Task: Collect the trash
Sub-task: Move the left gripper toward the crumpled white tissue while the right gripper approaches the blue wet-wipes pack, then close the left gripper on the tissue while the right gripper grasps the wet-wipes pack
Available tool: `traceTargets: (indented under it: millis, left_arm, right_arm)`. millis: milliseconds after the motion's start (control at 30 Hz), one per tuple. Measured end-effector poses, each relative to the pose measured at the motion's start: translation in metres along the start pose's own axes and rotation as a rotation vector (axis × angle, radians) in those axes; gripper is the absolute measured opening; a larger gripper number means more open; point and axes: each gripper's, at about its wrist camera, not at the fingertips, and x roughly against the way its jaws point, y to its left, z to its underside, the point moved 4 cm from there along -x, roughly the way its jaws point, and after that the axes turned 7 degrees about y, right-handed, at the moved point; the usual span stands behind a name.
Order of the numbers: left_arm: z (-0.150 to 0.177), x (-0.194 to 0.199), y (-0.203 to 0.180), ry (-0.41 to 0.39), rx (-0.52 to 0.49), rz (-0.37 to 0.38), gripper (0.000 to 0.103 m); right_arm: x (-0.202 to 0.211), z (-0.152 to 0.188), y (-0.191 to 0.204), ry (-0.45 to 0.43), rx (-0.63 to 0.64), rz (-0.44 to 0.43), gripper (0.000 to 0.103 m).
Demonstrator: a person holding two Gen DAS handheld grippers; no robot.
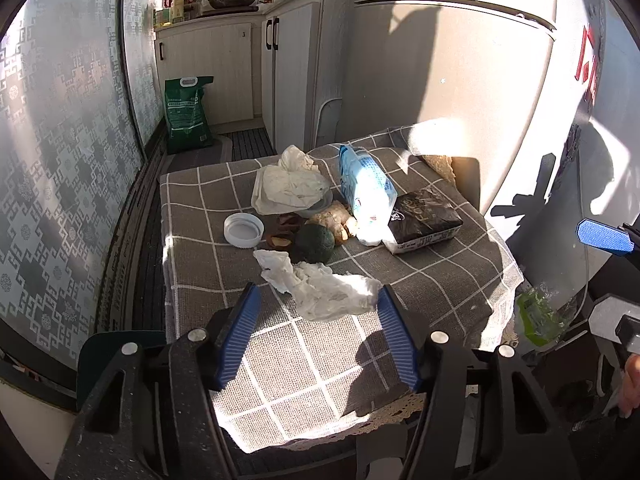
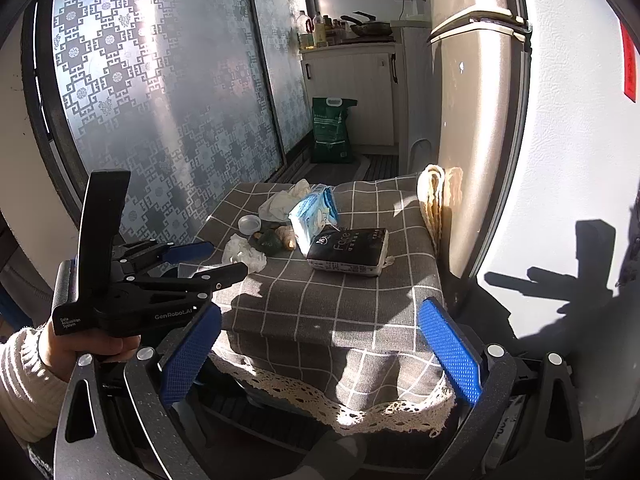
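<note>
i am holding my left gripper (image 1: 318,334) open near the crumpled tissue (image 1: 320,286) on the table (image 1: 420,280); my right gripper (image 2: 320,354) is open too.

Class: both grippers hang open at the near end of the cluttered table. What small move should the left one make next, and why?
Probably ease the left gripper forward and down, then close on the crumpled tissue. Its jaws are open, the tissue lies between the fingertips, nearest of the trash, and nothing rests on it. The right gripper is open too, but off the table's near edge.
</note>
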Motion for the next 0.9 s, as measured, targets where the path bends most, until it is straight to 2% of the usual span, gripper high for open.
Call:
traceTargets:
  millis: [100,200,267,333,567,700,833,900]
  left_arm:
    - [-0.002,-0.010,0.000,0.015,0.003,0.006,0.058]
    - [-0.003,-0.015,0.001,0.023,0.006,0.011,0.052]
    - [-0.003,-0.016,0.002,0.027,0.004,0.015,0.043]
    - [-0.003,-0.017,0.002,0.031,0.006,0.023,0.040]
    - [-0.004,-0.011,0.008,0.020,0.023,0.034,0.018]
    - [-0.004,-0.002,0.012,-0.006,0.031,0.041,0.012]
    - [-0.003,0.010,0.023,-0.033,0.054,0.064,0.010]
    - [-0.001,0.017,0.028,-0.047,0.060,0.077,0.009]
  right_arm:
    - [-0.007,-0.010,-0.001,-0.004,0.002,-0.002,0.097]
    - [-0.018,-0.019,0.002,0.003,0.014,-0.004,0.086]
    - [-0.025,-0.025,0.004,0.010,0.023,-0.003,0.081]
    - [-0.034,-0.030,0.007,0.017,0.032,0.001,0.078]
    - [-0.069,-0.042,0.018,0.054,0.064,0.023,0.060]
    - [-0.087,-0.045,0.025,0.072,0.069,0.036,0.050]
    - [-0.101,-0.050,0.028,0.075,0.068,0.049,0.035]
    - [-0.105,-0.053,0.029,0.071,0.064,0.058,0.034]
